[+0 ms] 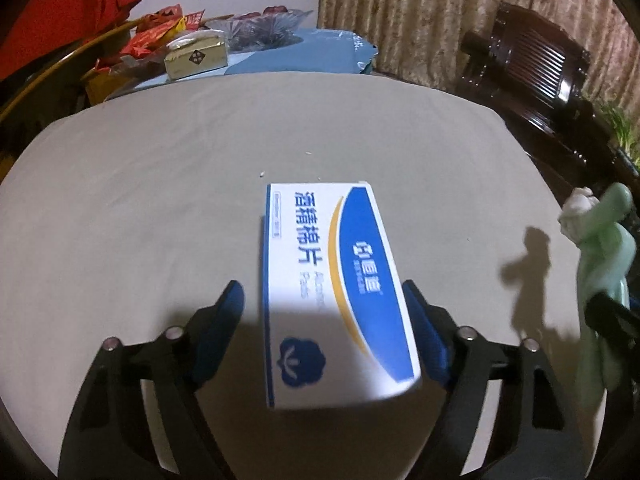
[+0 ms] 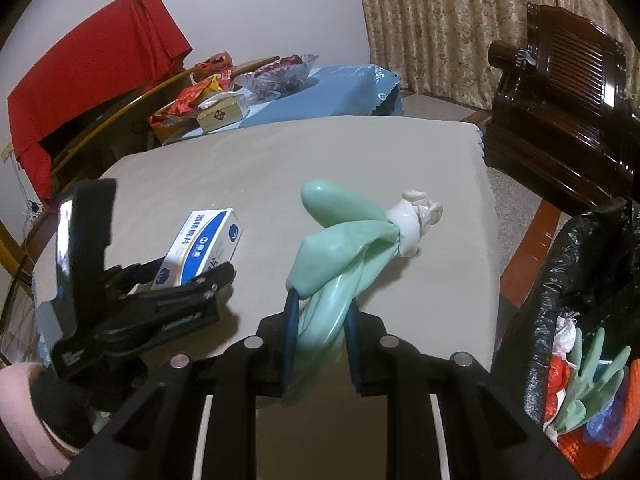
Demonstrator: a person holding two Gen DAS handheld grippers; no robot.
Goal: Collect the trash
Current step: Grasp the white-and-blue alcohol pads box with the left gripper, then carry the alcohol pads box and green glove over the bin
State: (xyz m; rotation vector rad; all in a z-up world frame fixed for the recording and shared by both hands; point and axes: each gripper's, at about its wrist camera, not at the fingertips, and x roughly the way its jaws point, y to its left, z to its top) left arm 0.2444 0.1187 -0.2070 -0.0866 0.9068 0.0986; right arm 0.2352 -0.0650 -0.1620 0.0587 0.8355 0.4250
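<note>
A white and blue carton (image 1: 332,280) of alcohol pads lies on the grey tablecloth (image 1: 160,200). My left gripper (image 1: 322,292) straddles its near end. The right pad sits against the carton's side, while a gap shows at the left pad. The right wrist view shows the same carton (image 2: 204,240) between the left gripper's fingers (image 2: 196,268). My right gripper (image 2: 320,320) is shut on a mint-green rubber glove (image 2: 340,232) with a white cuff, held up over the table. That glove (image 1: 600,248) hangs at the right edge of the left wrist view.
A bin lined with a black bag (image 2: 580,280) stands at the table's right, holding a green glove and red and blue scraps. A dark wooden chair (image 2: 560,100) is behind. A blue-covered table (image 2: 320,92) carries a tissue box, snack packets and a glass bowl.
</note>
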